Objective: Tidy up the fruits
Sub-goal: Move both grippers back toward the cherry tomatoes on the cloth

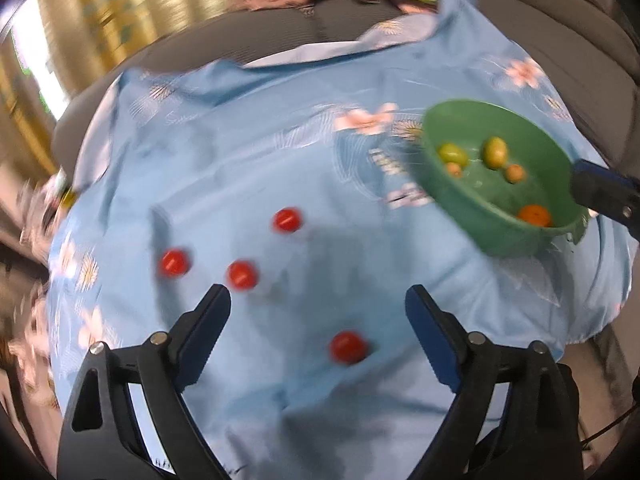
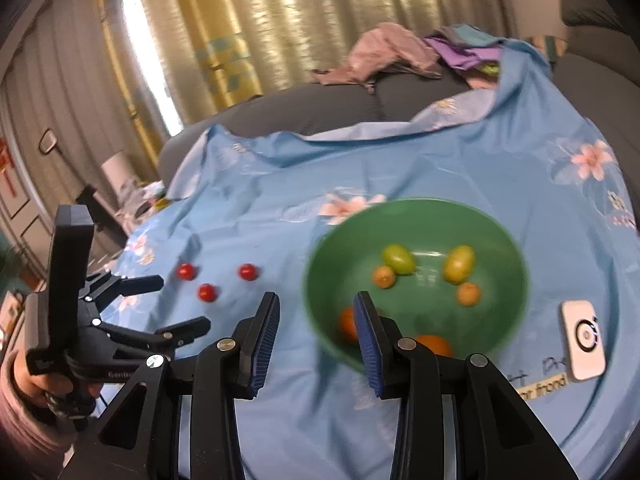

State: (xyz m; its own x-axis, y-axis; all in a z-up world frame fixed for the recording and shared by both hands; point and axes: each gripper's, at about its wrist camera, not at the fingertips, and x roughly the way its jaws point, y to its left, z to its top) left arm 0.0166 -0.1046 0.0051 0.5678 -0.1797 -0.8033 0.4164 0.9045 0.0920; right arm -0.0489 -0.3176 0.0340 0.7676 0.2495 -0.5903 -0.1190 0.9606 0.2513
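Observation:
A green bowl (image 2: 500, 236) sits on the blue flowered cloth (image 2: 280, 216) and holds two green fruits (image 2: 398, 259), two small orange ones and two bigger orange ones (image 2: 434, 345). It also shows in the left wrist view (image 1: 472, 208). Several red cherry tomatoes lie loose on the cloth (image 1: 286, 220), (image 1: 173, 262), (image 1: 241, 274). One tomato (image 1: 348, 346) lies between the fingers of my open, empty left gripper (image 1: 318, 304). My right gripper (image 2: 316, 312) is open, its right finger (image 2: 366, 332) over the bowl's near rim.
A white device (image 2: 584, 338) lies on the cloth right of the bowl. A pile of clothes (image 2: 400, 56) lies on the grey sofa at the back. Curtains hang behind. The left gripper and hand show at the left in the right wrist view (image 2: 120, 312).

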